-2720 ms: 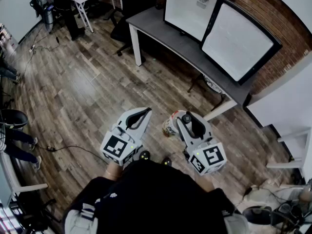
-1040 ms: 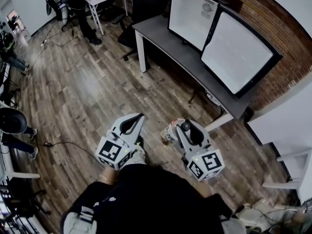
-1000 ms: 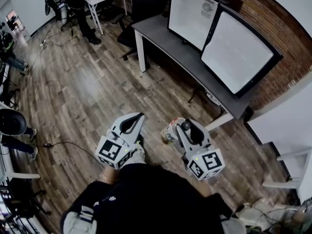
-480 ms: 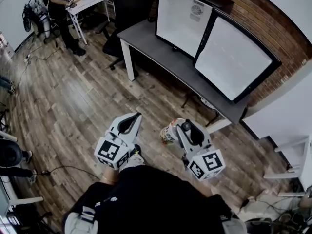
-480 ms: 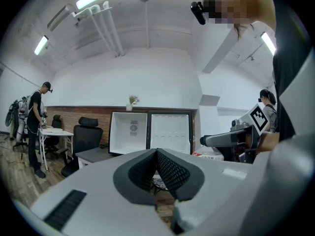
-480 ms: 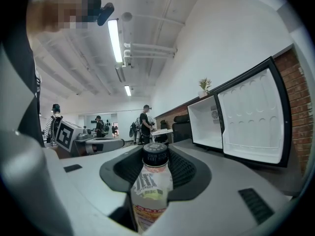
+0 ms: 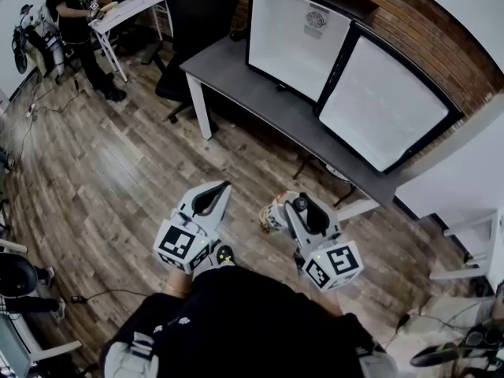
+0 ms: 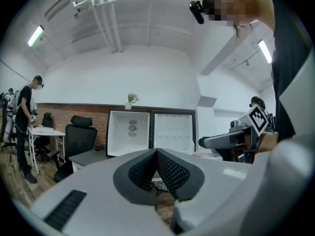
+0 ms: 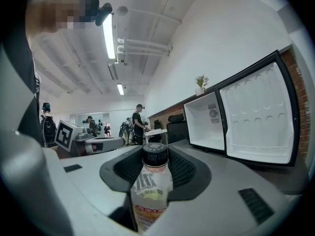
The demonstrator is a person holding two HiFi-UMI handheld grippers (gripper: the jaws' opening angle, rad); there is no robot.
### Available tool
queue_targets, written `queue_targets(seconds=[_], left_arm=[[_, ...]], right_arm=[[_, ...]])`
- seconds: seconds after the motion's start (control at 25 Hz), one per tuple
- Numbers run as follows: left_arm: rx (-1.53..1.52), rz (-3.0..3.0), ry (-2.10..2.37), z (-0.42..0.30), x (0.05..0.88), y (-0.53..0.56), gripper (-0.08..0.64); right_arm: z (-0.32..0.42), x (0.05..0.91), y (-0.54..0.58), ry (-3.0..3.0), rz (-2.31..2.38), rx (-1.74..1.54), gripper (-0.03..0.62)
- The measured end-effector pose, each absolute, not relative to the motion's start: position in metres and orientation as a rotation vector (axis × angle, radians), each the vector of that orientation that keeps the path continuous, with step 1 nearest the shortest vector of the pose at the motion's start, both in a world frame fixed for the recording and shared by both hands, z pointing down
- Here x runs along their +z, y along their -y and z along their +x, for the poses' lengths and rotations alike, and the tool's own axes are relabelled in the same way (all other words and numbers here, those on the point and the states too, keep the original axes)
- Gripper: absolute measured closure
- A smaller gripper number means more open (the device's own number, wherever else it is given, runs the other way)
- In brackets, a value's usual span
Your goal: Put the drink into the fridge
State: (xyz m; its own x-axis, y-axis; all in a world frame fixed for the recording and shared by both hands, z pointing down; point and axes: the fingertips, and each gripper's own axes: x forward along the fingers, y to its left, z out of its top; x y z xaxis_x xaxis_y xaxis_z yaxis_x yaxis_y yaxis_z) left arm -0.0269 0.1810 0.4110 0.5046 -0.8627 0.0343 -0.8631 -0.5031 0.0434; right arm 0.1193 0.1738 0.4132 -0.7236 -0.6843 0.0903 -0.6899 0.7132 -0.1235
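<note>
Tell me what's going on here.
A person is holding a gripper in each hand. The right gripper is clamped on a drink bottle, which it holds upright. The left gripper has its jaws together and carries nothing. Ahead, a fridge sits on a dark desk with its door swung wide open. The bottle is not yet in it.
</note>
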Motion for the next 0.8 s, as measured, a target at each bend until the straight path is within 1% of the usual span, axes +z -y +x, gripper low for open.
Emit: queue_targets(seconds=[0.48, 0.8], left_arm=[[-0.013, 2.660, 1.483, -0.100, 0.424, -0.149, 0.563], [-0.051, 2.654, 1.466, -0.129, 0.429, -0.135, 0.563]], right_arm=[[0.053, 0.416, -0.136, 2.833, 1.226, 0.228, 0.442], [0.027, 0.415, -0.121, 2.801, 1.242, 0.216, 0.442]])
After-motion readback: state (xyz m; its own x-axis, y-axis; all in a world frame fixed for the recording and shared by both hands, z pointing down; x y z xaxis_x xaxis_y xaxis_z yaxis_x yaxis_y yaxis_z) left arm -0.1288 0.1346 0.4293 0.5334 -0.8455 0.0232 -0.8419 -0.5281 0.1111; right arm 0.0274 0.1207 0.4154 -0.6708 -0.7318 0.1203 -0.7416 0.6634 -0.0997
